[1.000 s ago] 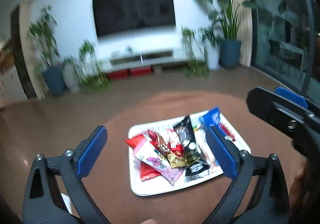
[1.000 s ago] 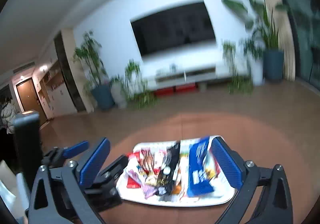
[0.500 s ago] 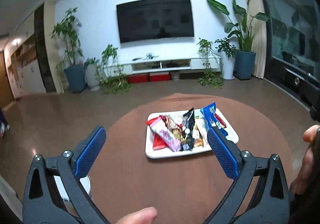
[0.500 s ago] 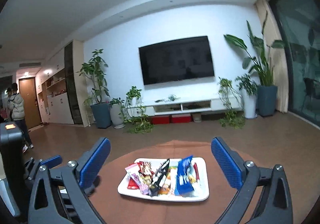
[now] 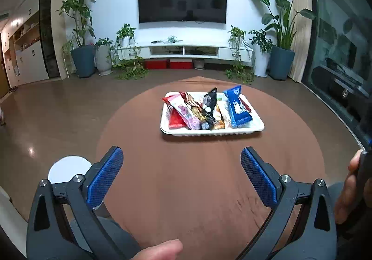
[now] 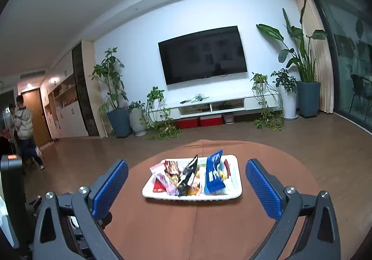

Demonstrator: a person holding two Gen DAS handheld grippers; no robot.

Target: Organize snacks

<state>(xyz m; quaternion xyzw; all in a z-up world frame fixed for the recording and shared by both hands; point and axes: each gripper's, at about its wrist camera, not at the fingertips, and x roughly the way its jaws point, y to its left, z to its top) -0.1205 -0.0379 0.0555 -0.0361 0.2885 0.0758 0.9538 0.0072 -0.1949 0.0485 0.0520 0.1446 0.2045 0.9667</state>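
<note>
Snack tray [image 5: 255, 128] lies ahead of left tool [image 5: 181, 181] (jaws wide).

The left tool [image 5: 181, 176] has black plastic arms with triangular cut-outs, round silver screws at the joints, and blue fingers [image 5: 105, 178] with a fine cross-hatched grip face. The right tool [image 6: 187, 186] is built the same: black frame, silver screws, ribbed blue fingers [image 6: 262, 191]. Bare skin shows at the edges of the left view, a fingertip at the bottom and the right hand [image 5: 348, 192] around what seems to be a dark handle
</note>
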